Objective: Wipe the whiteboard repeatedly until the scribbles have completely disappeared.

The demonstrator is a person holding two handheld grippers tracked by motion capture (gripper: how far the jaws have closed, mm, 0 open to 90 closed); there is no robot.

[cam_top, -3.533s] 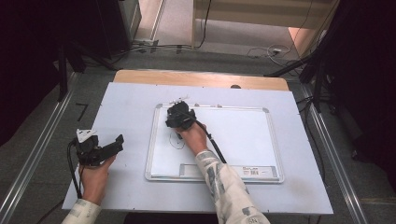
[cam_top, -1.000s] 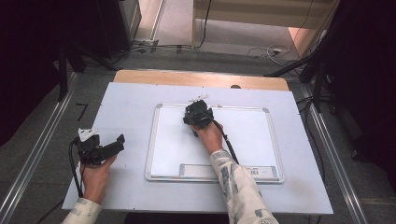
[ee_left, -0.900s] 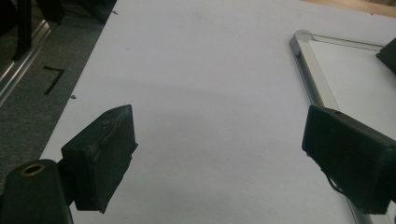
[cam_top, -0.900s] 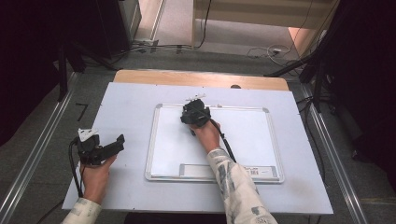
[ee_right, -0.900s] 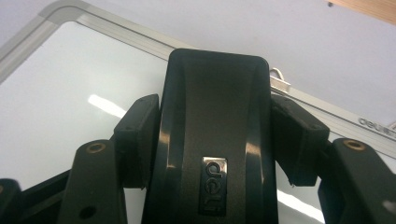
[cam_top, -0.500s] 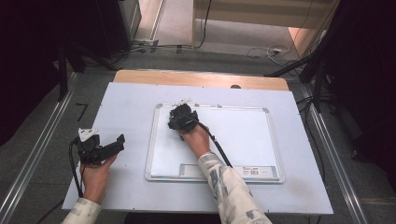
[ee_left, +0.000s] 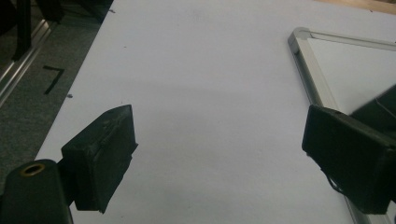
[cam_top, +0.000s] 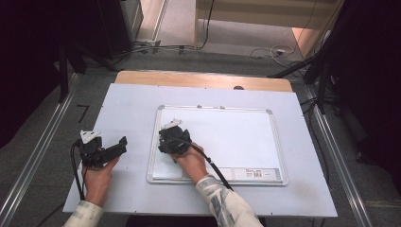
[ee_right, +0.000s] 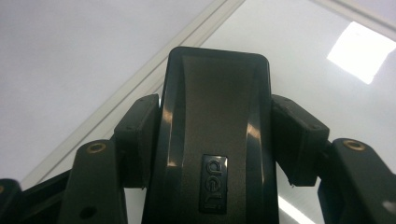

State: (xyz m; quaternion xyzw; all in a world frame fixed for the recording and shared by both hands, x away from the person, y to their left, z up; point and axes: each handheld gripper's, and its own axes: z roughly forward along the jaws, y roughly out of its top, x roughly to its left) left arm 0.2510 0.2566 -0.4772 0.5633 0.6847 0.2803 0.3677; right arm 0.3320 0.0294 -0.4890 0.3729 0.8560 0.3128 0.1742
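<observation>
right gripper clamps the black whiteboard eraser near the whiteboard's left edge, board apparently wiped clean already, little remains; left gripper released, resting on table.

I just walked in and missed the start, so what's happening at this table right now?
A person is wiping a whiteboard that lies flat on the table. The right gripper is clamped on a black eraser and presses it onto the board near its left edge. The board's surface looks clean. The left gripper rests on the table to the left of the board, jaws wide open and holding nothing.
</observation>
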